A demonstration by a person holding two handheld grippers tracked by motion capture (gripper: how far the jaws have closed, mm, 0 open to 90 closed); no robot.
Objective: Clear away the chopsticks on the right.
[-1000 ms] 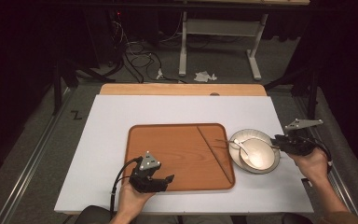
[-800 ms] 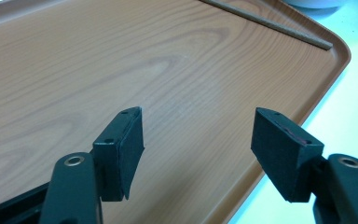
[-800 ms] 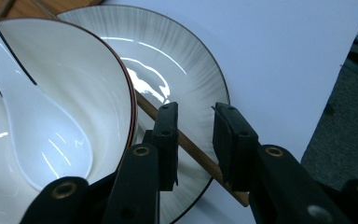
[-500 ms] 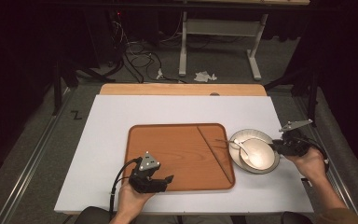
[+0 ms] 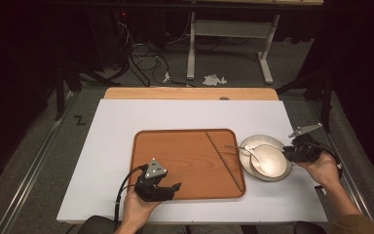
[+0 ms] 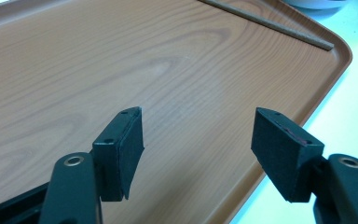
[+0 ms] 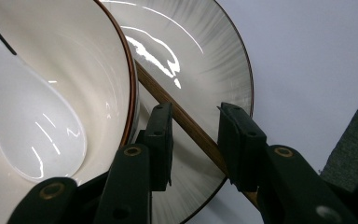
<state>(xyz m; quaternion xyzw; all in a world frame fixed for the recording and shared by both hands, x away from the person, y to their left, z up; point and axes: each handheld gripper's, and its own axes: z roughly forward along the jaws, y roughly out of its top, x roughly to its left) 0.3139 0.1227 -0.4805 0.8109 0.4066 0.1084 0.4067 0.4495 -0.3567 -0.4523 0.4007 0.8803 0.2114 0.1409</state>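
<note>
**Right tool loosening around a chopstick on the plate**

Landmark: the wooden tray (image 5: 175, 161) in the middle of the white tabletop (image 5: 117, 126).

- Just beside the tray's right edge sits a grey-streaked plate (image 5: 278, 146) with a cream bowl (image 5: 271, 160) on it; a white spoon (image 7: 32, 135) lies in the bowl.
- Right tool (image 7: 193, 135) comes in from the far side of the plate, away from the tray. A brown chopstick (image 7: 168, 105) lies on the plate along the bowl's foot and runs between the jaws. The jaws have just been opening; gaps show on both sides of the stick, so the pads do not press it. Likely a release, or a reset for a better hold.
- A second chopstick (image 5: 224, 160) lies aslant in the tray's right part, which suggests the pair is being gathered there.
- Left tool (image 5: 160, 187) hovers over the tray's near edge, jaws wide apart and empty, probably waiting its turn.

Chopstick: thin, straight, mid-brown wood, matte against the glossy plate. Its tip is hidden under the tool.
</note>
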